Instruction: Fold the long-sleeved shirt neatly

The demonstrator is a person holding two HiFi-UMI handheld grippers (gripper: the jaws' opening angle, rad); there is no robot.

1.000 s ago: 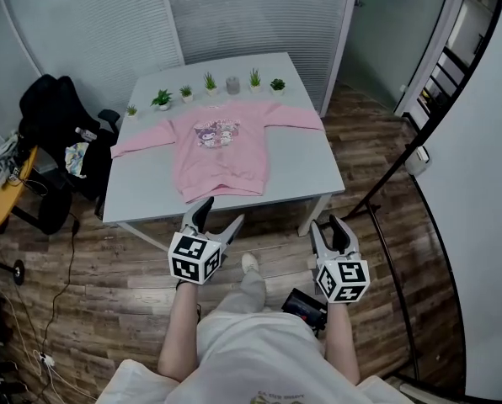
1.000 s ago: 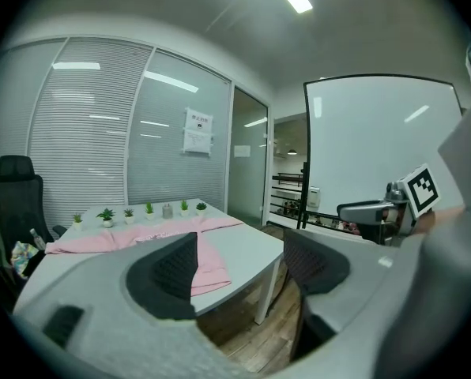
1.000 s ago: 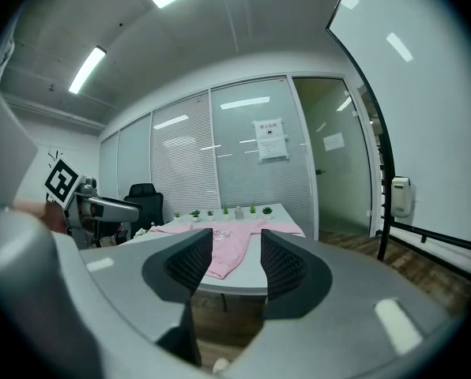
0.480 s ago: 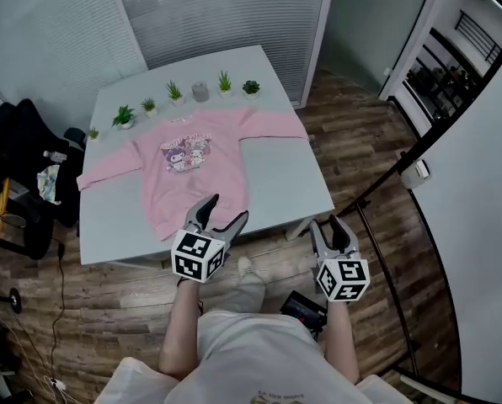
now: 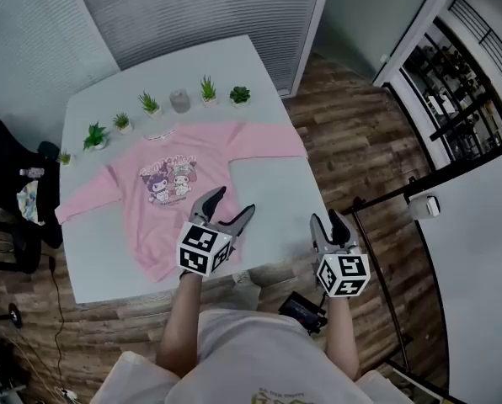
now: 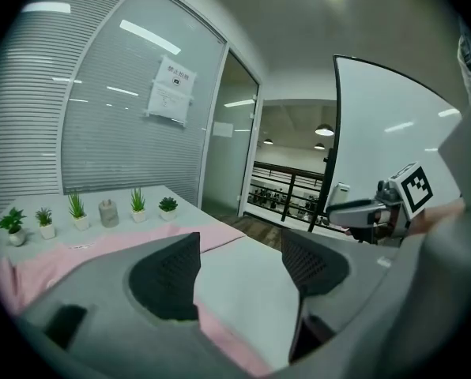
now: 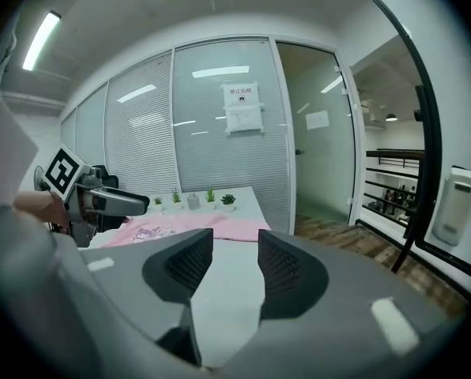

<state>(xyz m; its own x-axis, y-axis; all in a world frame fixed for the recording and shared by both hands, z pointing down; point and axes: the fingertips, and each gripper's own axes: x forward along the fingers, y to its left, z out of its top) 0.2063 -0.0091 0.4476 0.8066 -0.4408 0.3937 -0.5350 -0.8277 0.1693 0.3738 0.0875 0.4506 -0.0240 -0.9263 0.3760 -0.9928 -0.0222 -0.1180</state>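
Pink shirt (image 5: 171, 196) lies flat, front up, sleeves out, on the white table (image 5: 272, 188). Small plants (image 5: 150, 103) line the far edge. Left gripper (image 5: 232, 204) is over the shirt's near hem, jaws spread, nothing between; it looks clear of the cloth, hard to say. Right gripper (image 5: 328, 222) is by the table's near right corner, jaws spread, empty.

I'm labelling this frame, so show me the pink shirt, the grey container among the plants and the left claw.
pink shirt (image 5: 154, 230): head view, body below the print.
grey container (image 5: 179, 101): head view, its side.
left claw (image 5: 235, 199): head view, midway between its fingertips.
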